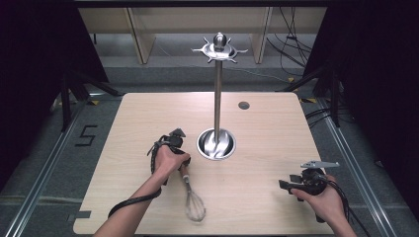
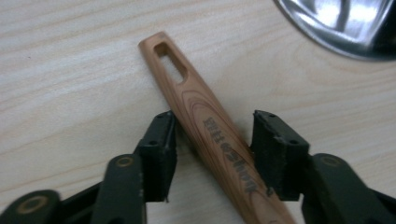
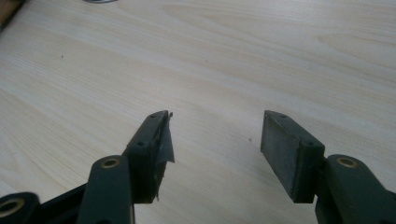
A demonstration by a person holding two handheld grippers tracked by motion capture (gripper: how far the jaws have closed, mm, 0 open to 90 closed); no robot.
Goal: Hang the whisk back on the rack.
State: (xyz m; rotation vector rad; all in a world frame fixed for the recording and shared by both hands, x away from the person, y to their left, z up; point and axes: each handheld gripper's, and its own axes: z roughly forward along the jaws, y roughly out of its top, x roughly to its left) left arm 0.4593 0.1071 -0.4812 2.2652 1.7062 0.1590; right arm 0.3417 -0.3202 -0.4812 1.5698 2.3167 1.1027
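Your left gripper (image 2: 212, 140) straddles the whisk (image 1: 191, 193) handle, jaws apart, pads not yet pressing it, just beside the stand base (image 1: 216, 144). Your right gripper (image 3: 215, 154) gapes, well apart from the stand base.

A whisk (image 1: 191, 193) lies flat on the table, near its front edge. Its wire head points toward the person; its wooden handle (image 2: 205, 121), slotted at the tip and printed with dark lettering, angles toward the stand's steel base.
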